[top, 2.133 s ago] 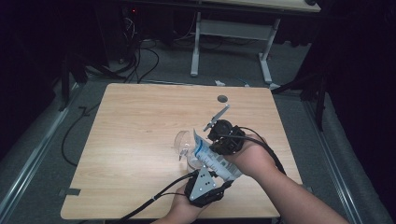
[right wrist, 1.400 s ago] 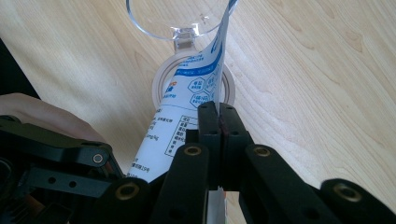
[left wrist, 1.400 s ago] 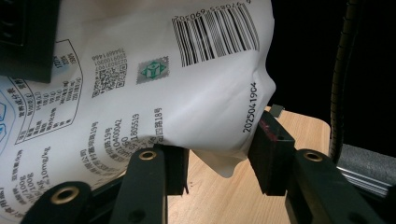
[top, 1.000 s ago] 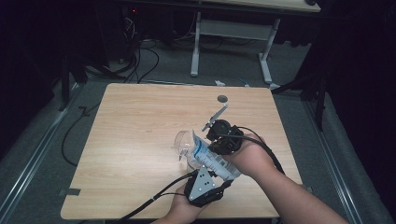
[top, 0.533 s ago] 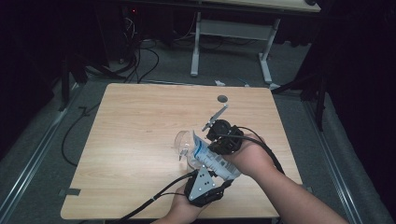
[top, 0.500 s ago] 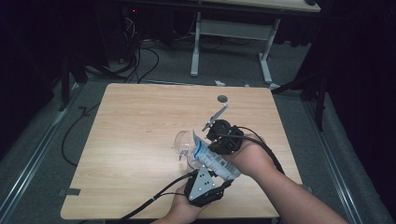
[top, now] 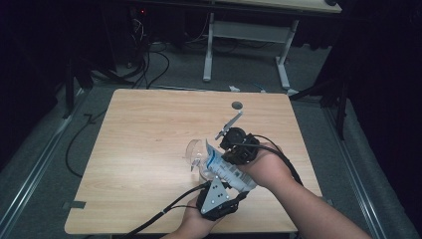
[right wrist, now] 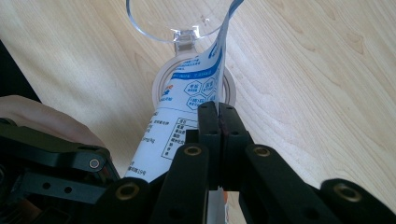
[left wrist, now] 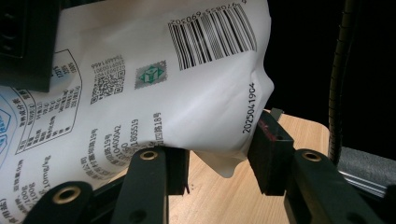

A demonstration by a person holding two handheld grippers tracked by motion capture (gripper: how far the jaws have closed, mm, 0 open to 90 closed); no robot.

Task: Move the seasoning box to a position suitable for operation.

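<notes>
Jaws of the right gripper (right wrist: pixel 218 140) are pressed together on a thin top edge of a white printed pouch (right wrist: pixel 187 107), pinching its seam, while the jaws of the left gripper (left wrist: pixel 219 163) stand partly apart and clamp the pouch's (left wrist: pixel 154 79) fuller lower body, the soft film bulging between them. In the high view, the pouch (top: pixel 221 167) hangs tilted just right of the table's middle, with the right gripper (top: pixel 234 144) at about one o'clock of it and the left gripper (top: pixel 214 194) at about six o'clock. Directly beneath the pouch's open corner sits a clear plastic container (right wrist: pixel 173 18) with a round rim, touching or nearly touching the pouch's tip; in the high view it lies at about ten o'clock of the pouch (top: pixel 194 152). The step in hand looks like pouring the pouch's contents into that container, with the spout already lined up over it. The next move probably calls for tipping the pouch further or squeezing its body gently, keeping the corner over the rim so nothing spills on the wooden table (top: pixel 144 129). Counted: one pouch, one clear container, two grippers, two hands and one table, plus one small dark round mark (top: pixel 237 105) at twelve o'clock near the table's far edge.
</notes>
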